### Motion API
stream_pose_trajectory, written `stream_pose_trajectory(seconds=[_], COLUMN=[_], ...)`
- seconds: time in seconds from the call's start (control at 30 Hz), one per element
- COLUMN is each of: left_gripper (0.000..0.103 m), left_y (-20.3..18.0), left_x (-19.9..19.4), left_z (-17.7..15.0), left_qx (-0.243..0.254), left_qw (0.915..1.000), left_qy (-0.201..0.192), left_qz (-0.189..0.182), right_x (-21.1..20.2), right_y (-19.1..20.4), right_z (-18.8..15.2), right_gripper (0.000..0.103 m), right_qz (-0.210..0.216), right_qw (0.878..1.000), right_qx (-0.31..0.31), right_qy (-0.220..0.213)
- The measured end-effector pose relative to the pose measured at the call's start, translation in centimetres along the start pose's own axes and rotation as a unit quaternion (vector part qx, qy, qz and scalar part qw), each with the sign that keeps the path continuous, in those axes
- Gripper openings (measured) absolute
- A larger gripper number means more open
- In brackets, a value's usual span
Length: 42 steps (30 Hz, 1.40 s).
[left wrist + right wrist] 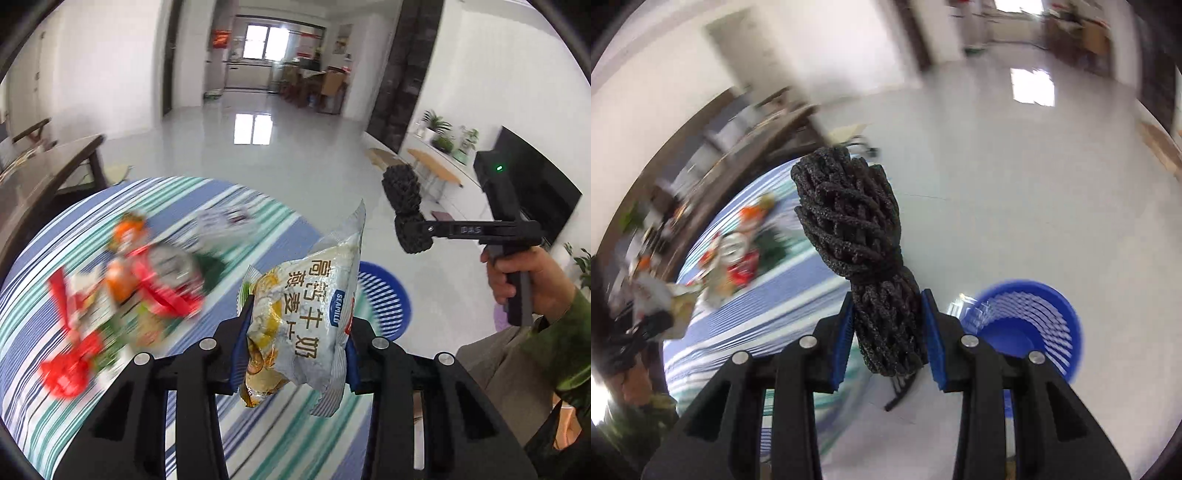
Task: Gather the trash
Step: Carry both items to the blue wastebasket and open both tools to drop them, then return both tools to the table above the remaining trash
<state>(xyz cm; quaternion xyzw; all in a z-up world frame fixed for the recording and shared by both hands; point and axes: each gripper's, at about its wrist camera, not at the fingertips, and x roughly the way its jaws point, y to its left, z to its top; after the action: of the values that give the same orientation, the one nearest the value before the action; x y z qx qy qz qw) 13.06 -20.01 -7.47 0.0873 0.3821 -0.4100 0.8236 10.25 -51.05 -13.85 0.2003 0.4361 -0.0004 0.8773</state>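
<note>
My left gripper [293,343] is shut on a silver and yellow snack bag [306,317] with Chinese print, held above the striped tablecloth [240,221]. My right gripper [888,328] is shut on a bundle of black foam netting [860,236], held in the air; it also shows in the left wrist view [404,206]. A blue slotted trash basket [1030,325] stands on the floor to the right of the table, also seen behind the bag in the left wrist view [384,295]. Several blurred red, orange and green wrappers [122,291] lie on the cloth.
A dark wooden bench [48,173] stands left of the table. A television [535,188] and potted plants [443,136] line the right wall. A grey tiled floor [280,147] stretches toward the kitchen.
</note>
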Motion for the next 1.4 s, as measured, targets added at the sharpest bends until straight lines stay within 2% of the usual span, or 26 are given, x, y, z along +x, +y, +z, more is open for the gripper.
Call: stream_pose_trajectory(seconds=[0.17,0.27,0.4,0.5,0.6,0.63,0.67,0.7,0.73,0.83,0.87,0.9,0.97,1.07,1.17,1.27,1.33,1.4], left_gripper=[0.040,0.041,0.041,0.041,0.044,0.047,0.065,0.082,0.086,0.091,0.094,0.098,0.098,0.098,0.098,0.098,0.098,0.098], left_y=[-7.2,-11.1,-13.6,-14.8,-15.7,-16.0,-16.2,-16.2,-16.0,-15.6,-15.4,-15.1,-15.5,-15.7,-15.1,-14.0,-13.0,-11.5], left_x=[8.0,13.4,21.5,26.9,30.9,32.1,32.9,33.4,33.8,32.8,31.6,29.3,26.2,21.0,16.2,11.8,9.4,7.2], left_z=[4.6,5.5,5.6,5.1,4.6,4.6,4.6,4.7,5.0,5.9,6.2,6.3,6.7,6.9,5.6,3.1,1.4,-0.3], left_qx=[0.004,-0.001,-0.017,-0.026,-0.023,-0.020,-0.022,-0.027,-0.034,-0.042,-0.039,-0.034,-0.018,-0.007,-0.006,-0.005,-0.007,-0.011], left_qw=[0.9969,0.9931,0.9867,0.9822,0.9793,0.9794,0.9801,0.9814,0.9835,0.9867,0.9891,0.9916,0.9961,0.9987,0.9989,0.9983,0.9979,0.9986], left_qy=[0.039,0.074,0.122,0.152,0.171,0.174,0.173,0.168,0.158,0.137,0.122,0.106,0.069,0.025,-0.016,-0.037,-0.045,-0.046], left_qz=[-0.068,-0.090,-0.107,-0.107,-0.105,-0.099,-0.095,-0.089,-0.082,-0.077,-0.073,-0.066,-0.052,-0.043,-0.043,-0.045,-0.045,-0.026], right_x=[0.5,2.1,4.7,5.4,6.4,6.8,6.9,7.1,7.1,5.6,4.9,4.2,2.9,1.2,-0.2,-0.8,-0.7,-0.5], right_y=[-7.0,-10.8,-15.9,-17.5,-18.7,-19.2,-20.0,-20.4,-20.6,-20.6,-19.9,-19.2,-17.4,-14.5,-10.0,-5.8,-3.5,-1.0], right_z=[-1.2,-1.7,-2.8,-3.4,-3.6,-3.8,-4.0,-4.1,-4.1,-3.4,-3.1,-2.9,-2.8,-2.3,-1.7,-1.9,-2.4,-3.0], right_gripper=[0.034,0.034,0.034,0.034,0.039,0.049,0.061,0.062,0.062,0.064,0.070,0.073,0.086,0.091,0.093,0.097,0.097,0.097], right_qz=[-0.060,-0.074,-0.061,-0.056,-0.046,-0.041,-0.041,-0.041,-0.041,-0.066,-0.080,-0.096,-0.120,-0.138,-0.149,-0.152,-0.138,-0.123], right_qw=[0.996,0.991,0.981,0.977,0.976,0.974,0.972,0.970,0.969,0.973,0.975,0.976,0.978,0.981,0.983,0.980,0.980,0.981], right_qx=[0.062,0.102,0.170,0.189,0.196,0.207,0.218,0.229,0.233,0.215,0.205,0.194,0.172,0.134,0.072,0.030,0.016,0.002], right_qy=[0.024,0.044,0.070,0.077,0.083,0.084,0.081,0.077,0.075,0.053,0.042,0.029,0.003,-0.038,-0.085,-0.126,-0.142,-0.150])
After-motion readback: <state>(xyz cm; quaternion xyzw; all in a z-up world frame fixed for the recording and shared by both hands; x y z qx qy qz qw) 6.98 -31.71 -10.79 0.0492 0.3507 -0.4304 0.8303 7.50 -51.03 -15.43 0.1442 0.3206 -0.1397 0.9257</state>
